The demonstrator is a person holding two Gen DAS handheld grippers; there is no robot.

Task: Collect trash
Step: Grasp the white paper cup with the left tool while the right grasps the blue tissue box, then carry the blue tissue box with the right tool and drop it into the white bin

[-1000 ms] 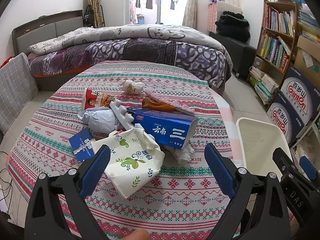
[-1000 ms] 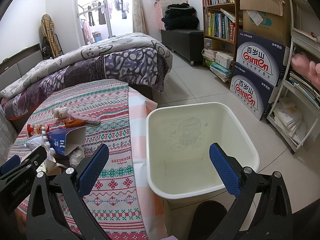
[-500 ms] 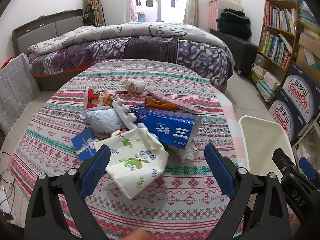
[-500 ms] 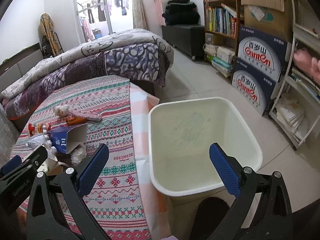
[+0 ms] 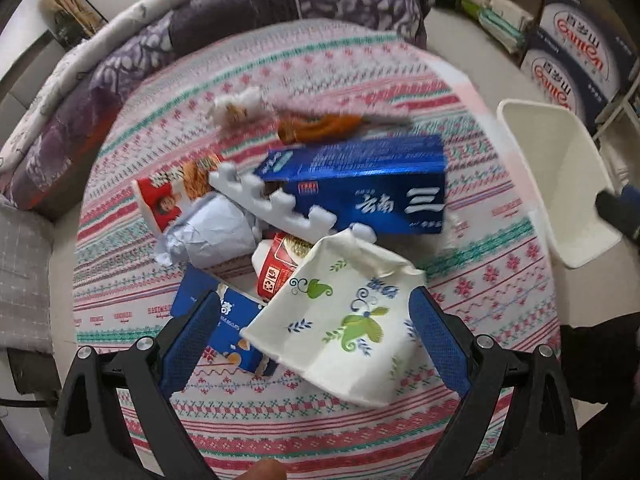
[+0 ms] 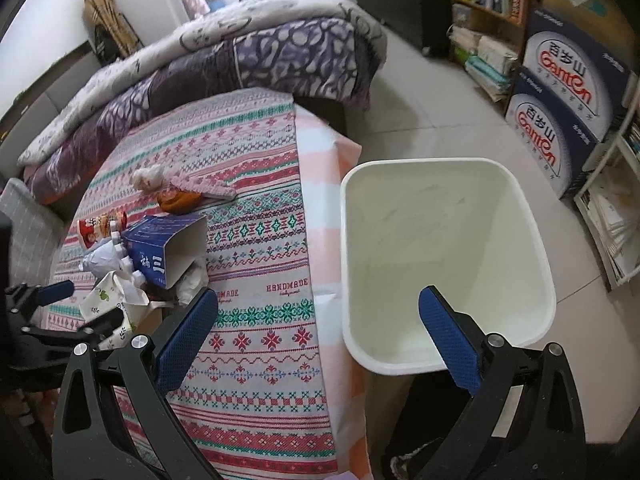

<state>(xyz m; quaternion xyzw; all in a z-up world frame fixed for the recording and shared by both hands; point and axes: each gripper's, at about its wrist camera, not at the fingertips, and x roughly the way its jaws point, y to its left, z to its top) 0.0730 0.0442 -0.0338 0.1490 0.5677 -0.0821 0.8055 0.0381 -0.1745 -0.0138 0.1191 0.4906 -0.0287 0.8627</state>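
White floral paper bag (image 5: pixel 340 316) lies on the desk (image 5: pixel 500 280) between the wide-open left hand-held gripper (image 5: pixel 312 336) fingers; the right hand-held gripper (image 6: pixel 320 336), also spread, hovers before the bin (image 6: pixel 444 264).

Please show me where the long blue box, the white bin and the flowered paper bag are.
long blue box (image 5: pixel 360 188): left wrist view, printed side.
white bin (image 6: pixel 444 256): right wrist view, inner wall.
flowered paper bag (image 5: pixel 340 316): left wrist view, flat face.
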